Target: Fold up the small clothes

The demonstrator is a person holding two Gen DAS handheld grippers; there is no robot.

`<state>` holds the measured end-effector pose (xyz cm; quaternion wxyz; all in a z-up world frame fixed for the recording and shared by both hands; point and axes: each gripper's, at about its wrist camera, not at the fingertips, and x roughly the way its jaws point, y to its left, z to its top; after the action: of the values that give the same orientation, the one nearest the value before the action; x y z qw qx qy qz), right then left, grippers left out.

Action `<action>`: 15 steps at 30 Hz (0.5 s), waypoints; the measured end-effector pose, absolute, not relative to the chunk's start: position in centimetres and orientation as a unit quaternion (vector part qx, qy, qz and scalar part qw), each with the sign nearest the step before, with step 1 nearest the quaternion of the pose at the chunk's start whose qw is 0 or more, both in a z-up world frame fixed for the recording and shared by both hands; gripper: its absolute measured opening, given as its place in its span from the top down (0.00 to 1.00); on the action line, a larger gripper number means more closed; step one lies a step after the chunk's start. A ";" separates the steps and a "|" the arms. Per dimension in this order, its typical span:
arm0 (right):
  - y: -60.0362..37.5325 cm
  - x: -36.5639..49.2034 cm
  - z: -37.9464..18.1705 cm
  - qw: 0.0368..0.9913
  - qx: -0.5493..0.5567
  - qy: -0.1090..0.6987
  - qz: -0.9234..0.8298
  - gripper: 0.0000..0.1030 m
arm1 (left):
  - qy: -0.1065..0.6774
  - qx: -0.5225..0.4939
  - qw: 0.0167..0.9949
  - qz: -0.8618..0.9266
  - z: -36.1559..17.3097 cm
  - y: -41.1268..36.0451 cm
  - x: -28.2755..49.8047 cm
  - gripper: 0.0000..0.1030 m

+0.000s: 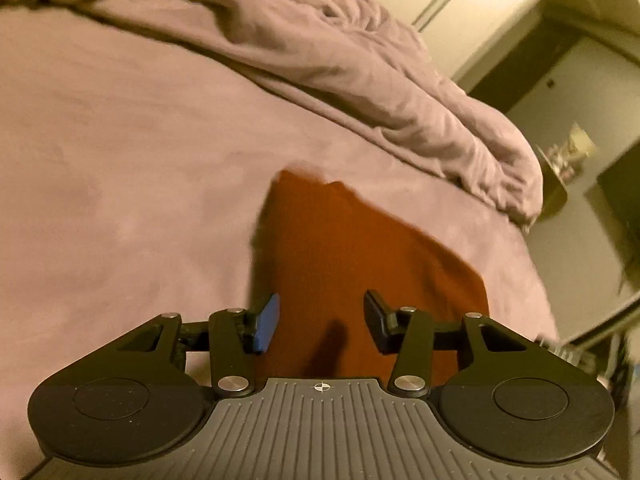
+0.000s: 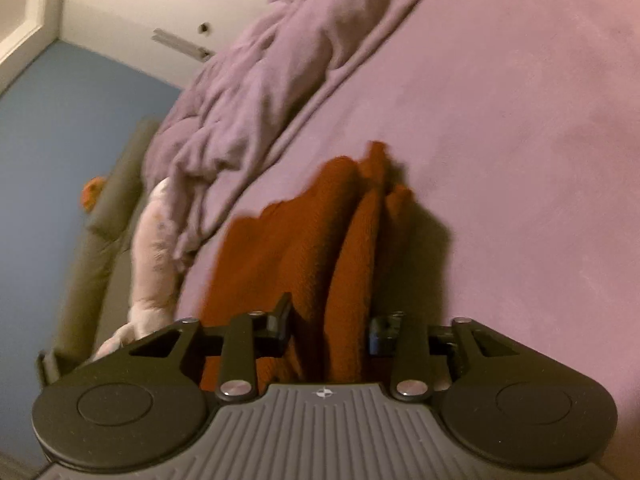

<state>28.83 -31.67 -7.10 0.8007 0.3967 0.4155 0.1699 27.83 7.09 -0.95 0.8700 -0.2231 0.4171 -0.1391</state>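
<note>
A small rust-orange knitted garment [image 1: 352,248] lies on the mauve bed sheet [image 1: 120,160]. In the left wrist view it looks flat and smooth, running forward from under my left gripper [image 1: 320,320], whose jaws stand open just above its near end. In the right wrist view the same garment [image 2: 304,248] is bunched into lengthwise ridges. My right gripper [image 2: 330,328] is open, with one raised ridge of the cloth lying between its fingers. Both views are motion-blurred.
A crumpled mauve duvet [image 1: 360,60] lies along the far side of the bed; it also shows in the right wrist view [image 2: 248,92]. A pale soft toy [image 2: 154,256] rests at the bed edge. Beyond the edge are a grey chair [image 2: 116,208], a blue wall and white doors.
</note>
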 end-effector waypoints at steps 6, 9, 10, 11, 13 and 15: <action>-33.2 21.8 -5.4 0.830 0.401 0.364 0.136 0.30 | 0.405 -0.088 0.899 -0.139 -1.8 6.0 20.6 0.23; -33.4 19.0 -6.2 0.804 0.446 0.372 0.127 0.29 | 0.428 -0.091 0.886 -0.150 -3.5 4.9 20.0 0.23; -33.2 18.2 -6.4 0.797 0.455 0.376 0.127 0.29 | 0.430 -0.092 0.885 -0.151 -3.9 4.5 20.1 0.23; -33.0 17.5 -6.7 0.794 0.459 0.378 0.127 0.29 | 0.433 -0.090 0.885 -0.144 -4.2 3.9 20.4 0.23; -32.1 16.5 -7.0 0.792 0.464 0.378 0.123 0.29 | 0.431 -0.084 0.891 -0.119 -4.5 3.3 20.8 0.23; -31.3 16.0 -7.3 0.777 0.483 0.384 0.122 0.33 | 0.421 -0.092 0.897 -0.096 -4.5 3.3 21.3 0.23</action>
<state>16.00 -31.35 -7.32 0.7769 0.4834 0.3845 0.1223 21.28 3.32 -4.47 0.8972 -0.0920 0.4213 -0.0957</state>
